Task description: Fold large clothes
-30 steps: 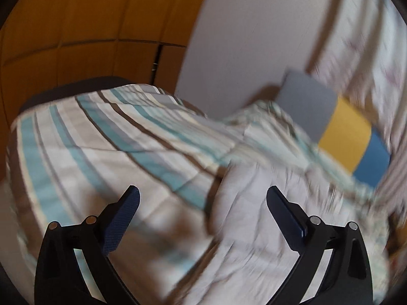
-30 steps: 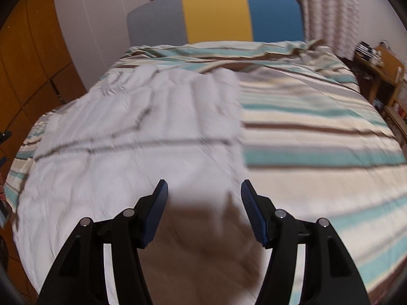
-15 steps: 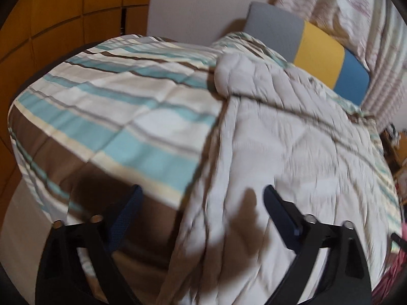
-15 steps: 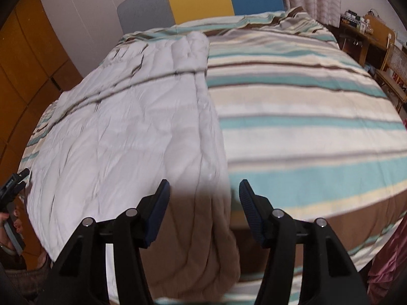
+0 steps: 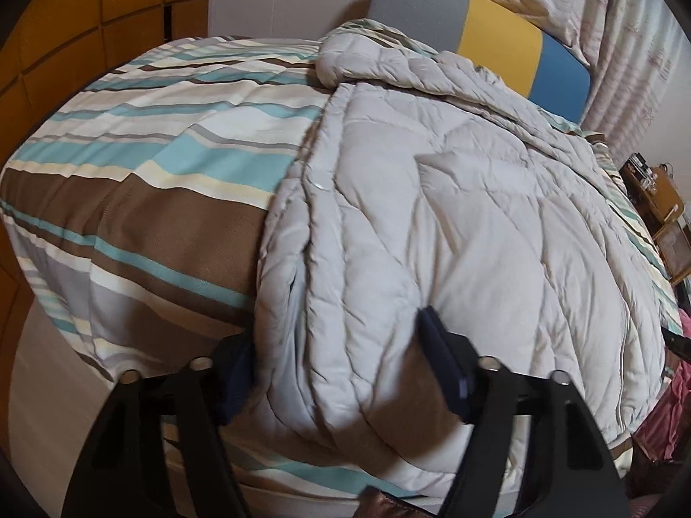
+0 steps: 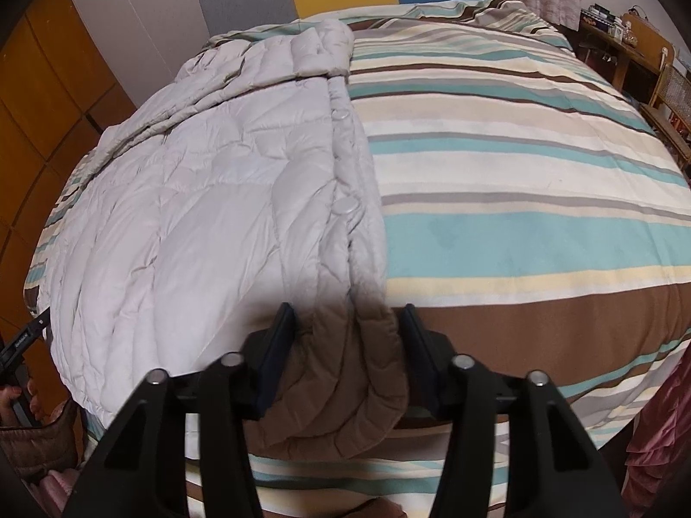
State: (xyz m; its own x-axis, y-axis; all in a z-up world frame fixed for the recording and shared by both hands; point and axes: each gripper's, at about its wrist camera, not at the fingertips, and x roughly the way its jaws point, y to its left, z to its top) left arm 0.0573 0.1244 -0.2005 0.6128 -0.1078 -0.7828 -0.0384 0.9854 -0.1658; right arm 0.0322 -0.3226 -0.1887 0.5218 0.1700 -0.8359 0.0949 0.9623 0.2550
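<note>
Pale grey quilted puffer coat [image 5: 453, 198], lying flat on the striped bed cover [image 6: 518, 198], near hem corners bracketed by left gripper [image 5: 332, 371] and right gripper [image 6: 345, 358], both jaws just closing onto fabric; grasp step, lift-and-fold likely next.

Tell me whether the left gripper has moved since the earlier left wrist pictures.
Yes. The left gripper has come down toward the coat lying on the striped bedspread; its near hem now sits between the jaws, which have just been closing.
</note>
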